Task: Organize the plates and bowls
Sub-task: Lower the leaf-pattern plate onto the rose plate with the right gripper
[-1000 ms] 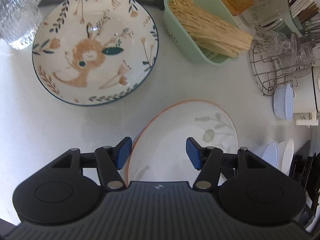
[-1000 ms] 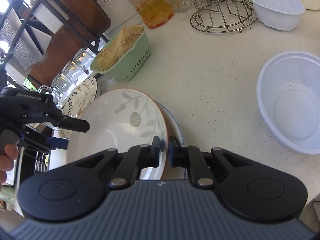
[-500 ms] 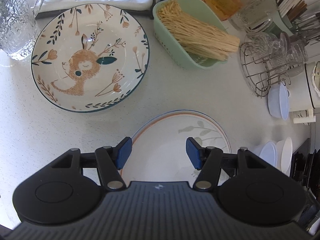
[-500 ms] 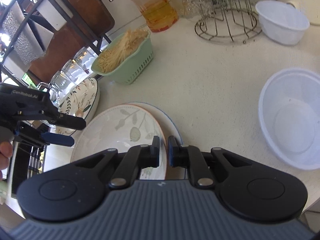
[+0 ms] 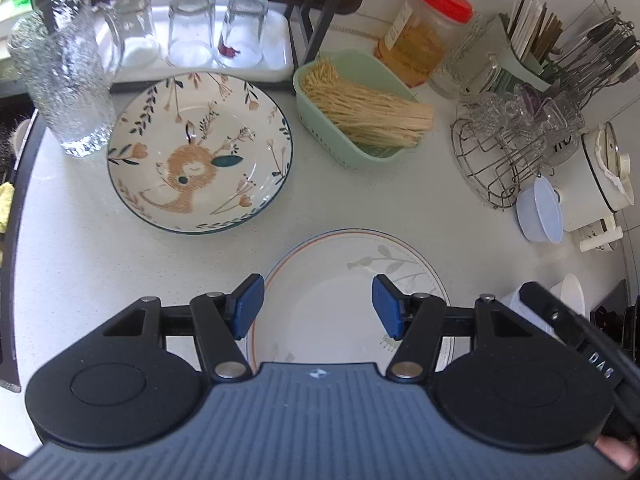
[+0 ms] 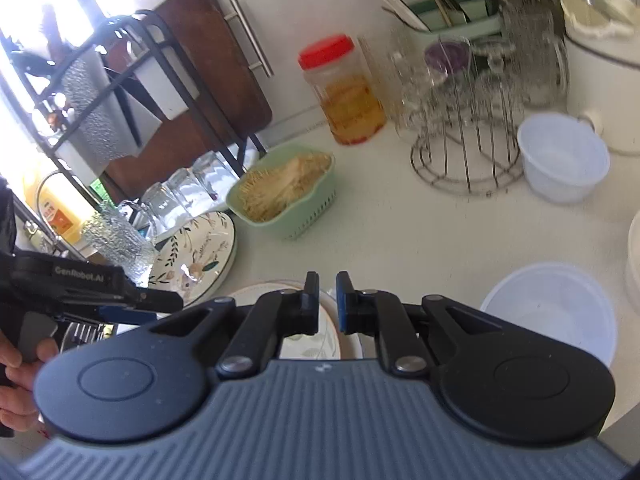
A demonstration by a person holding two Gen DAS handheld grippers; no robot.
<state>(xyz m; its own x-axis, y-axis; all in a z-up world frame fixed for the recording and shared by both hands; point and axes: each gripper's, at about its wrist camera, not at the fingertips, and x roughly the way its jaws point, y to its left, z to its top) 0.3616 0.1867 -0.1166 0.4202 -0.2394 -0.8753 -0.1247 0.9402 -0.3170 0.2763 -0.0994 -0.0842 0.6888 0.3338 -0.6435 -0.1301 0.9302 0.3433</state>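
Note:
A white leaf-pattern plate with an orange rim lies flat on another plate on the counter. My left gripper hovers above it, open, with nothing between its blue pads. Further back rests a deer-pattern plate, also visible in the right wrist view. My right gripper is shut and raised above the leaf plate, which shows below its fingers; I see nothing pinched. The left gripper appears at the left of that view, held by a hand.
A large white bowl and a small white bowl stand at the right. A green basket of noodles, a wire glass rack, a red-lidded jar, a glass jug and upturned glasses line the back.
Both grippers have risen and drawn back from the leaf plate. The plate, tilted at the right gripper's fingertips a second ago, now lies flat on the lower plate.

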